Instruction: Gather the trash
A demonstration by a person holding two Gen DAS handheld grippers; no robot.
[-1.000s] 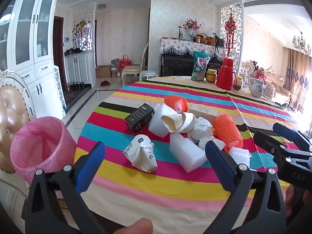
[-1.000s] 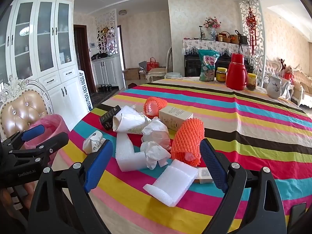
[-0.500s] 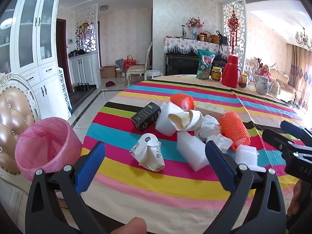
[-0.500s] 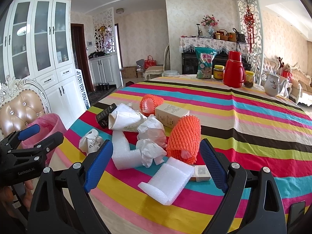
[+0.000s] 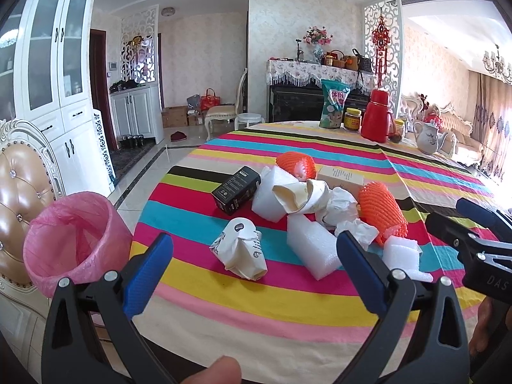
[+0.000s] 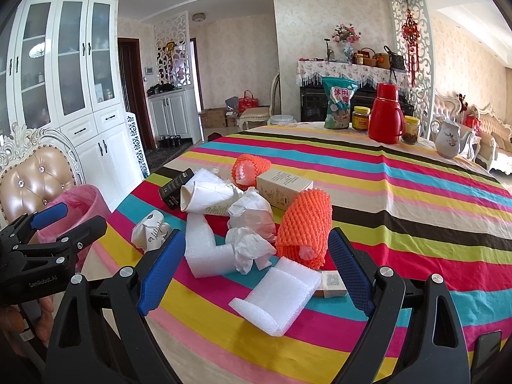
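Pre-grasp stage: left gripper (image 5: 252, 267) & right gripper (image 6: 256, 265), jaws spread, empty, hover over trash pile, e.g. crumpled white paper cup (image 5: 241, 252), on striped tablecloth (image 5: 320, 291). Next: grab, drop in pink-lined bin (image 5: 73, 233).

We see the trash heap (image 5: 313, 211) on the table (image 5: 288, 291) near its front edge, a crumpled cup (image 5: 241, 252) just left of it, the bin (image 5: 73, 240) beside the table's left edge, thermos (image 5: 379, 116) and jars (image 5: 352, 120) far behind.
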